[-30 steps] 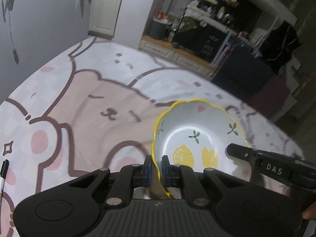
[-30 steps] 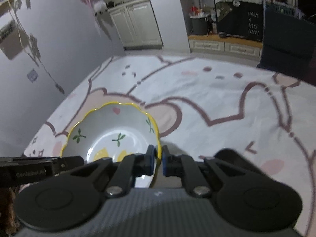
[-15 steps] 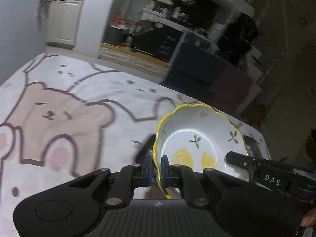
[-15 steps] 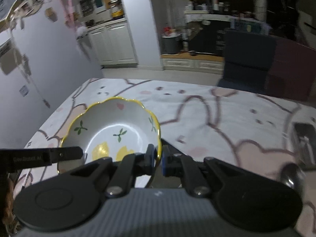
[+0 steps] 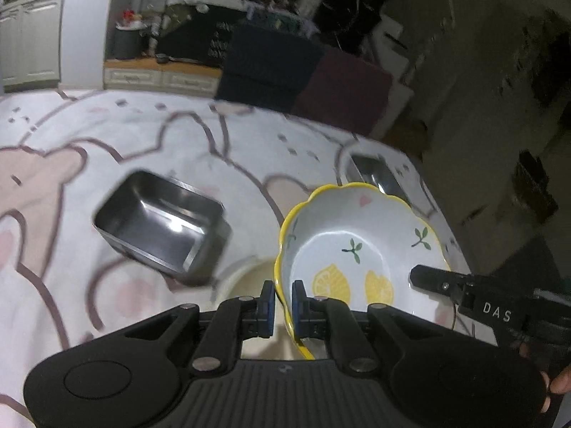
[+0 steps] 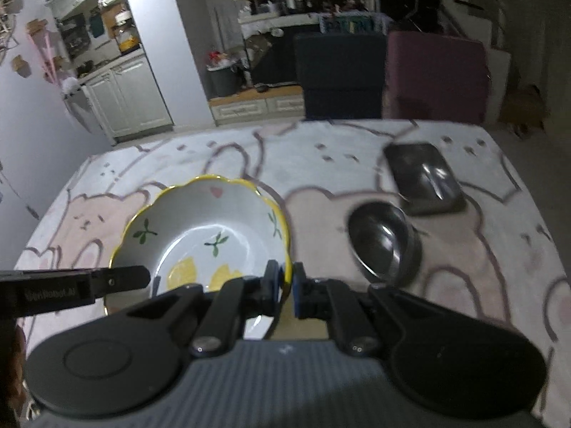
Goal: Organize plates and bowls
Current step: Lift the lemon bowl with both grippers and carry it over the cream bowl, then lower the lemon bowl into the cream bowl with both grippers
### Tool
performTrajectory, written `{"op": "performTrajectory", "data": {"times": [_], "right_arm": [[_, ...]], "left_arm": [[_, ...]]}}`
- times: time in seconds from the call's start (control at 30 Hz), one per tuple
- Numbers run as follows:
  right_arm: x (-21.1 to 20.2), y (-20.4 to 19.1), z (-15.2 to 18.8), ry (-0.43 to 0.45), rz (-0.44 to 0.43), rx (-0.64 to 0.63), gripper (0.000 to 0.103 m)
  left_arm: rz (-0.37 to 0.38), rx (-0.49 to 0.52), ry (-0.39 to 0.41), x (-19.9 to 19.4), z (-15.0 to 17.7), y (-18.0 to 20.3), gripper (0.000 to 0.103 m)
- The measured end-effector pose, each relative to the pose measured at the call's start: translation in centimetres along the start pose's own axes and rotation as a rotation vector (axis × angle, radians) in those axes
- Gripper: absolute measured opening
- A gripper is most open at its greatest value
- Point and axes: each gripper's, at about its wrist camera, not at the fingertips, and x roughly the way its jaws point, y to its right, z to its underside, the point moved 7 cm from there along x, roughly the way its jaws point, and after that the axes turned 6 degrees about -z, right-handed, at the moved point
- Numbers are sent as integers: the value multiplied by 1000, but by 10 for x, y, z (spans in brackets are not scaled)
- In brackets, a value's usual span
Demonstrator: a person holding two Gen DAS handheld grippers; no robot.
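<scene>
A white scalloped bowl (image 5: 360,246) with a yellow rim and lemon prints hangs above the table, held from both sides. My left gripper (image 5: 283,296) is shut on its near-left rim, blue pads pinching the edge. In the right wrist view the same bowl (image 6: 200,228) has my right gripper (image 6: 285,281) shut on its right rim. Each view also shows the other gripper's black finger at the opposite rim. Under the bowl lies a pale round dish (image 5: 249,278), mostly hidden.
In the left wrist view a deep rectangular steel tray (image 5: 160,221) sits left of the bowl and another steel tray (image 5: 374,171) behind it. The right wrist view shows a round steel bowl (image 6: 382,242), a flat dark tray (image 6: 424,178) and the bear-print tablecloth (image 6: 499,249). Chairs stand beyond the far edge.
Both grippers carried the lemon bowl sideways across the table, still gripping its rim. The steel trays and round steel bowl have come into view; the wall has slid out of view.
</scene>
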Motion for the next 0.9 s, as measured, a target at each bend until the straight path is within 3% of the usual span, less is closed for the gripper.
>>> {"op": "performTrajectory", "data": {"times": [0.2,0.43,0.9], "right_arm": [[5,21,27,-81,23,3,9],[27,19,48,-157,41,-33,9],[56,16,51,-218,86,-79,9]], "left_arm": [[-14,6,-75,22,28,0,10],[-44,-6,-122,39,42,-9,10],[-33,-49,-162,66,53,-16,12]]}}
